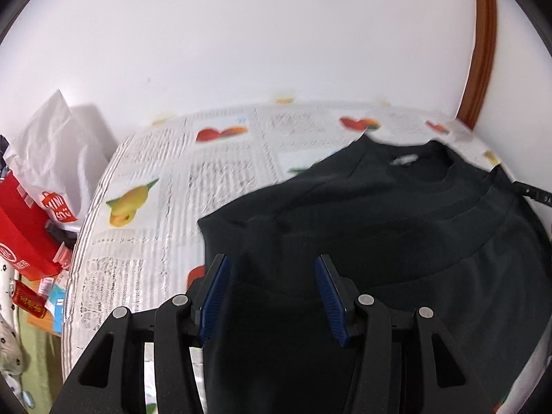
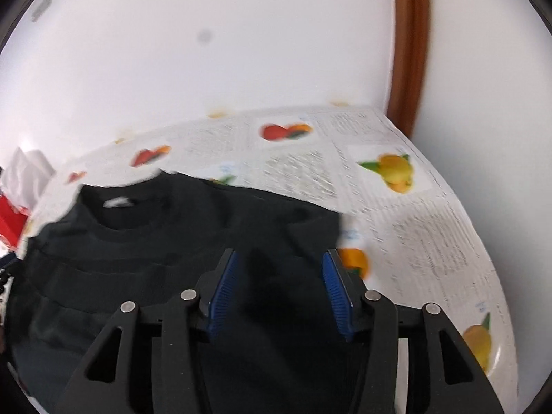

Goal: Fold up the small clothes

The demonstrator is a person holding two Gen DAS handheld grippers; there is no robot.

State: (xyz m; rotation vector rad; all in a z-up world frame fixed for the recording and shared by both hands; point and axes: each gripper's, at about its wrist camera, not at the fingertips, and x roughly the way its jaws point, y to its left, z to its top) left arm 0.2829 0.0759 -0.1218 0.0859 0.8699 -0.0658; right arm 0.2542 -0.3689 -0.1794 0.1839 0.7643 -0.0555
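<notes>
**Dark top spread on a fruit-print surface against a white wall**

Left wrist view: the left hand-held gripper (image 1: 270, 269) hangs over the near part of a dark top (image 1: 379, 227), its blue pads (image 1: 215, 296) standing apart with nothing pinched between them. The top lies on the surface (image 1: 148, 241), which wears a cloth printed with text blocks and fruit pictures. The neckline with its pale label (image 1: 403, 160) points toward the white wall (image 1: 276, 41). A brown wooden frame (image 1: 481, 51) rises at the far right corner. Off the left edge sit a white plastic bag (image 1: 58, 145) and a red box (image 1: 24, 227).

Right wrist view: the right hand-held gripper (image 2: 279, 265) is also parted, empty, above the garment's right side; the dark top (image 2: 138, 248) fills the left and centre, though blur makes its folds hard to read. Bare printed surface (image 2: 431, 234) stretches right to the wall (image 2: 207, 51) and the brown frame (image 2: 408, 51).
</notes>
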